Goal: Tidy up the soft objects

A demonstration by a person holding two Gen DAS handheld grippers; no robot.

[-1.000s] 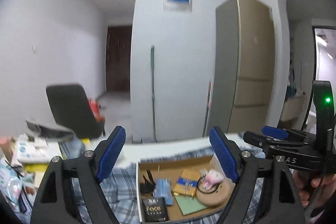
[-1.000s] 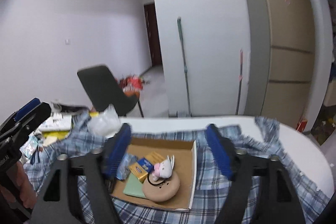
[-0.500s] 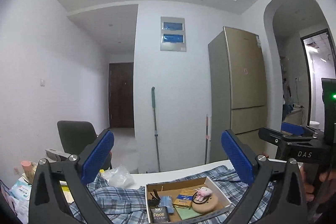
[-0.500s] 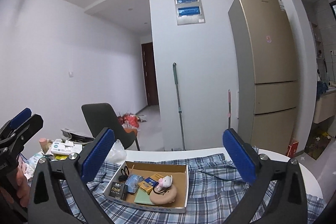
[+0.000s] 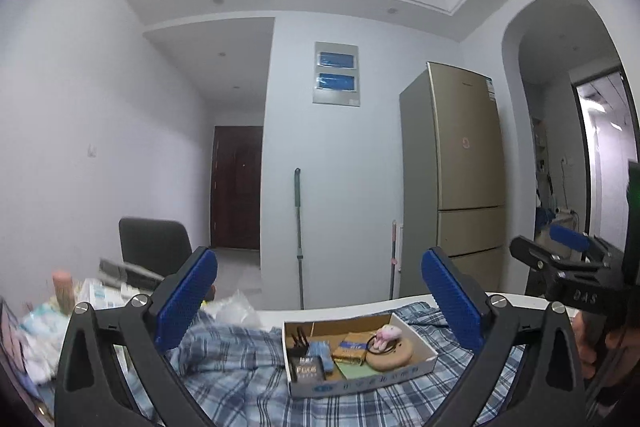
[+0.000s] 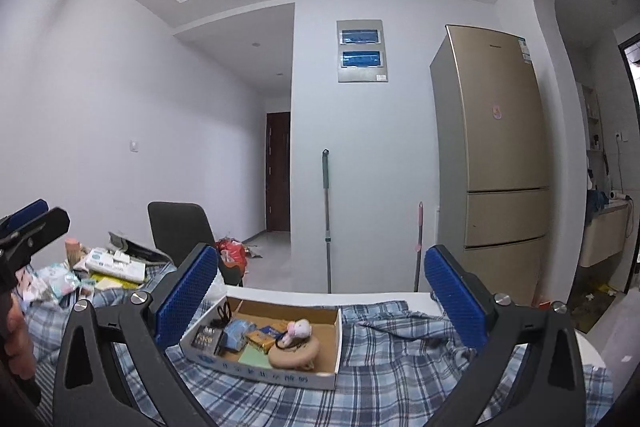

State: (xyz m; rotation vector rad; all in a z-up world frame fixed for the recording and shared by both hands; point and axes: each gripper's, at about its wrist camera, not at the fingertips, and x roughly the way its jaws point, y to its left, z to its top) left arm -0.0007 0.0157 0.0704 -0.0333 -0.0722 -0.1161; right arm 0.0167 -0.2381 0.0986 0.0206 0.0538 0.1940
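Room: white walls and a stepped ceiling filled the upper half of both views; a dark door stood at the end of a corridor, left of centre.
Fridge (image 6: 496, 147): a tall gold-coloured unit stood at the right of the frame, beside an arched opening.
Table (image 6: 360, 294): its white edge showed across the lower middle, behind the cloth.
Plaid cloth (image 6: 400, 359): blue-and-white checked fabric lay rumpled over the tabletop, filling the bottom of both views and lying under the box.
Chair (image 6: 180, 227): a black seat back stood behind the table at left of centre.
Clutter (image 6: 108, 263): packets and papers were piled at the lower left of the frame, on the table's far-left part.
Cardboard box (image 5: 424, 341): a shallow open tray rested on the cloth at lower centre, holding a round tan cushion (image 6: 294, 353), a small pink-and-white plush (image 6: 298, 329) on top of it, a black hair tie, a black packet, a blue pouch, a yellow packet and a green card.
Mop handle (image 6: 326, 219): leaned upright against the wall at centre.
Left gripper (image 5: 320, 301): jaws spread wide, having just been opening, nothing between the blue pads (image 5: 182, 301); it hung short of the box.
Right gripper (image 6: 322, 297): likewise spread wide after just opening, empty, with the box framed between its pads.
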